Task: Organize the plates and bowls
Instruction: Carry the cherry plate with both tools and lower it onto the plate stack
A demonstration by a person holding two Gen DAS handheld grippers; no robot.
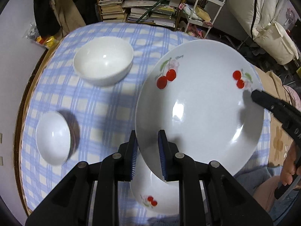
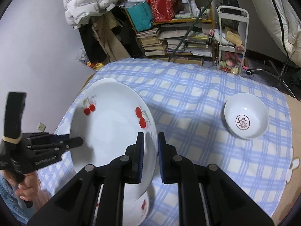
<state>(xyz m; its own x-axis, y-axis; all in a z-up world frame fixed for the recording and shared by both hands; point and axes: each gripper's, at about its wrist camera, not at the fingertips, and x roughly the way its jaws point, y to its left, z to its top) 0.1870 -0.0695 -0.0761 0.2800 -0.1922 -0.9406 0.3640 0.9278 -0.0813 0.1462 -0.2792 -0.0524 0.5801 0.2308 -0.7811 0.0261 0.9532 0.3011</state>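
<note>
A large white cherry-pattern plate (image 1: 203, 101) is held in the air above the checked tablecloth (image 1: 105, 101). My left gripper (image 1: 147, 148) is shut on its near-left rim. My right gripper (image 2: 150, 150) is shut on the opposite rim of the same plate (image 2: 109, 131); its finger also shows in the left wrist view (image 1: 263, 99). A second cherry-pattern plate (image 1: 160, 194) lies on the cloth directly beneath; it also shows in the right wrist view (image 2: 139, 207). Two plain white bowls (image 1: 103, 60) (image 1: 53, 137) stand on the left. A white bowl with a red seal mark (image 2: 246, 116) stands on the right.
The round table's wooden edge (image 1: 24, 101) curves along the left. Behind the table are a cluttered bookshelf (image 1: 143, 5), a white trolley (image 1: 205, 9) and hanging coats (image 2: 88, 1). A cardboard box (image 1: 278, 86) stands at the right.
</note>
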